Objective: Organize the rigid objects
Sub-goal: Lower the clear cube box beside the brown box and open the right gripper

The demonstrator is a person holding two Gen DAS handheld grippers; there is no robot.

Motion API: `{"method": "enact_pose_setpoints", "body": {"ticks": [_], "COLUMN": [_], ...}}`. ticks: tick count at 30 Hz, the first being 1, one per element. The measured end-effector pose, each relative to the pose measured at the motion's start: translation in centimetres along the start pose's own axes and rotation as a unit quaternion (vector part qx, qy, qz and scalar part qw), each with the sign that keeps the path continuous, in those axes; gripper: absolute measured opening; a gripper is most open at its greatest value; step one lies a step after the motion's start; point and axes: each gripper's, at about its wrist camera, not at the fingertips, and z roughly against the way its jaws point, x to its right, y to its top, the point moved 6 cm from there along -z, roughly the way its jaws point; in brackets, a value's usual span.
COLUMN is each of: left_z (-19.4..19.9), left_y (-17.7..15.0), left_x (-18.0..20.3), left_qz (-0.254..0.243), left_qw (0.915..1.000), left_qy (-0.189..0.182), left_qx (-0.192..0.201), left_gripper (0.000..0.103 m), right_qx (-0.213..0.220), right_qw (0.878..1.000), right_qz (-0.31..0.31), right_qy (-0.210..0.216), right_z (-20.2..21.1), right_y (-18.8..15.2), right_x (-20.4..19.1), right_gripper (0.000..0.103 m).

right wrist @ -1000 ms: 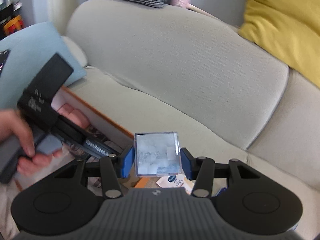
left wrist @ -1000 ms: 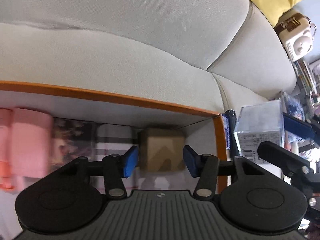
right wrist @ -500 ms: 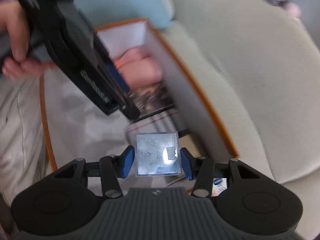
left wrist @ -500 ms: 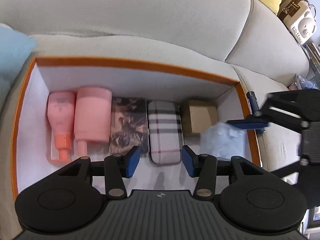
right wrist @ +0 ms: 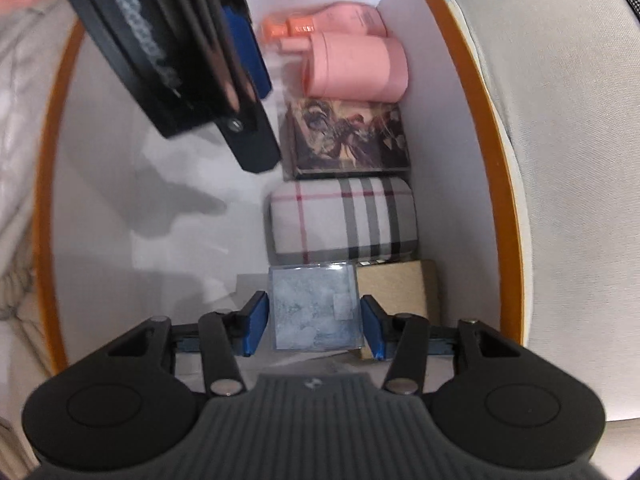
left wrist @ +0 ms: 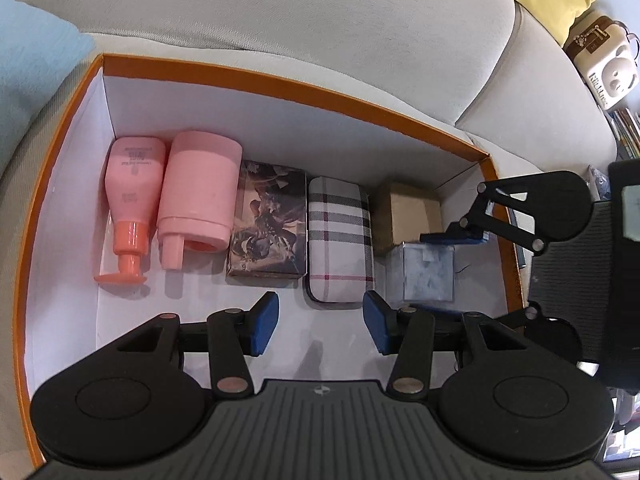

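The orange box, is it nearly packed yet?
Mostly. Lined up in the orange box lie two pink bottles, a picture box, a plaid case and a brown box. The right gripper holds a clear cube low beside the brown box. Left: let go. The left gripper is empty.

Left gripper [left wrist: 318, 322]: black body, ribbed grey centre plate with a small round emblem, two round black side housings, silver pivot screws on black linkage arms, blue pads [left wrist: 264, 322]. Right gripper [right wrist: 314, 326]: same build, same colours, blue pads [right wrist: 254, 324].
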Motion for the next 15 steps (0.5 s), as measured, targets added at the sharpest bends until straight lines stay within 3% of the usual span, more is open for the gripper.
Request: {"method": "enact_pose_setpoints", "body": {"ticks": [15], "left_z": [1.2], "left_y": [-0.8], "left_x": [0.2], "left_qz": [0.001], "left_qw": [0.9999], "left_qy": [0.008], "left_qx": [0.009], "left_gripper": [0.056], "right_qx": [-0.022], "right_qw": [0.999], "right_qz": [-0.011], "right_qy": [-0.036], "right_z": [-0.7], "right_y": [-0.7], "right_x": [0.5], "right_gripper": [0.054]}}
